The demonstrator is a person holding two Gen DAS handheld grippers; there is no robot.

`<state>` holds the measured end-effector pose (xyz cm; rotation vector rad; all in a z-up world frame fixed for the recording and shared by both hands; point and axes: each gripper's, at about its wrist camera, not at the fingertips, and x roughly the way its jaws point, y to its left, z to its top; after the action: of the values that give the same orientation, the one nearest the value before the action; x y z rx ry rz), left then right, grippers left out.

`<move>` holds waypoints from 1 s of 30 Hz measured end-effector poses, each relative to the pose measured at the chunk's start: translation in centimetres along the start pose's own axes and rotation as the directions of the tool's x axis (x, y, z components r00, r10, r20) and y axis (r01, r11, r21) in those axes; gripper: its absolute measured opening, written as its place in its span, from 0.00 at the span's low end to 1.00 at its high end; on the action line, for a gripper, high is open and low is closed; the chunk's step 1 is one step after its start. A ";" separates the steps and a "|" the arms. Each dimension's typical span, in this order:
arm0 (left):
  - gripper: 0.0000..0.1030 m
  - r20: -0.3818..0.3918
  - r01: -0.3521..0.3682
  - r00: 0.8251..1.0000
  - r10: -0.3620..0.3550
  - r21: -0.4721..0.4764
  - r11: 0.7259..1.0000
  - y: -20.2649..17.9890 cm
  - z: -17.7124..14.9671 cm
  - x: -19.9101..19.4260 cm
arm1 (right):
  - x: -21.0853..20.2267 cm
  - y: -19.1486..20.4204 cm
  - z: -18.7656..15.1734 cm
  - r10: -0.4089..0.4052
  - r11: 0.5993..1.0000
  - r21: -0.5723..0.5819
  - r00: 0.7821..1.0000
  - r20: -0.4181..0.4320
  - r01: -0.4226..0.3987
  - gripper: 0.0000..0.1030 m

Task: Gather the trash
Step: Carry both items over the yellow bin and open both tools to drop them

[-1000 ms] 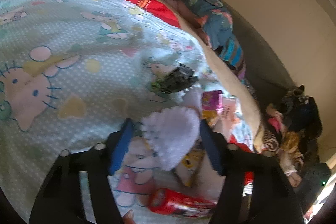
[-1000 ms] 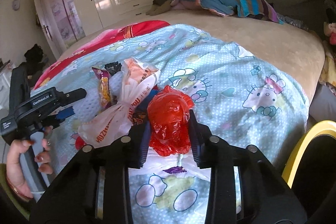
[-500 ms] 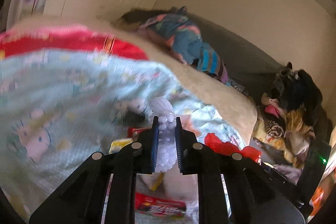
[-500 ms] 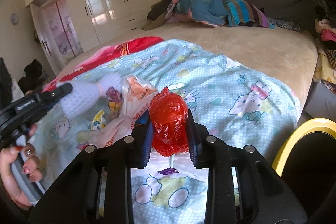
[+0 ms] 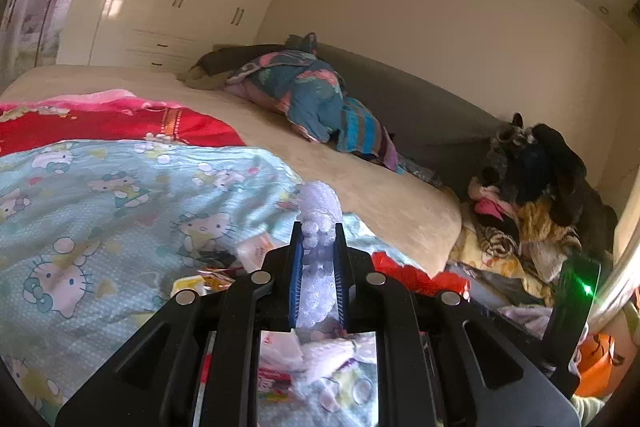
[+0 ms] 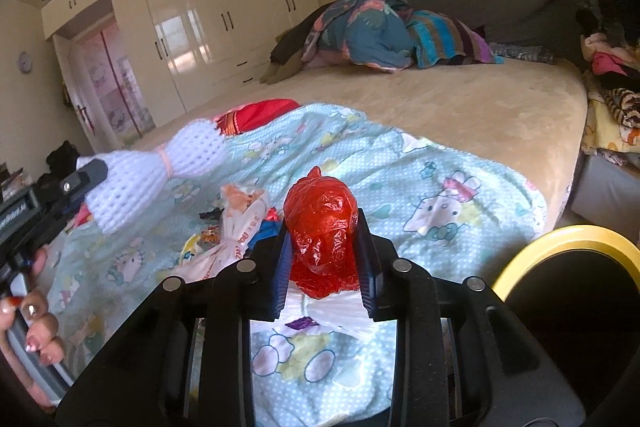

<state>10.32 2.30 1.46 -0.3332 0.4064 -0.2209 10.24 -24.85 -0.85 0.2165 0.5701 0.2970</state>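
Left gripper: clamped tight on white foam net, raised above blue cartoon blanket | Right gripper: closed around crumpled red plastic bag | Right view only: net's full length, yellow-rimmed bin, tied white bag on blanket.

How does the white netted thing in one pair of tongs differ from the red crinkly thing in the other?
The white foam net is matte, with an open mesh; the red plastic bag is glossy and crumpled. The net is long, cinched at its middle by a pink band; the bag is one wadded lump. The net is in the left tongs, the bag in the right tongs. Both are clamped and held above the bedspread.
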 end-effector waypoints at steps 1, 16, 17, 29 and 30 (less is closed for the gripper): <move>0.13 -0.003 0.006 1.000 -0.006 0.009 1.000 -0.4 -0.1 -0.1 | -0.4 -0.3 0.1 -0.006 1.000 0.003 1.000 0.007 0.006 0.22; 0.13 -0.120 0.146 0.983 -0.137 0.065 0.987 -6.3 -1.8 0.7 | -5.8 -5.3 1.0 -0.105 0.994 0.051 0.993 0.062 0.102 0.22; 0.13 -0.126 0.153 0.982 -0.143 0.069 0.986 -6.8 -1.9 0.8 | -6.1 -5.9 1.0 -0.114 0.992 0.053 0.992 0.058 0.111 0.22; 0.13 -0.225 0.256 0.949 -0.221 0.139 0.957 -12.3 -4.9 1.9 | -9.1 -11.3 0.7 -0.224 0.973 0.074 0.974 0.039 0.221 0.22; 0.13 -0.231 0.265 0.946 -0.229 0.140 0.954 -12.5 -5.0 1.9 | -9.3 -11.5 0.7 -0.229 0.972 0.073 0.973 0.041 0.225 0.22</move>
<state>8.10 -11.06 0.95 -0.1922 0.5533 -0.5387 5.67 -38.81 1.07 0.2215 0.5515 0.0501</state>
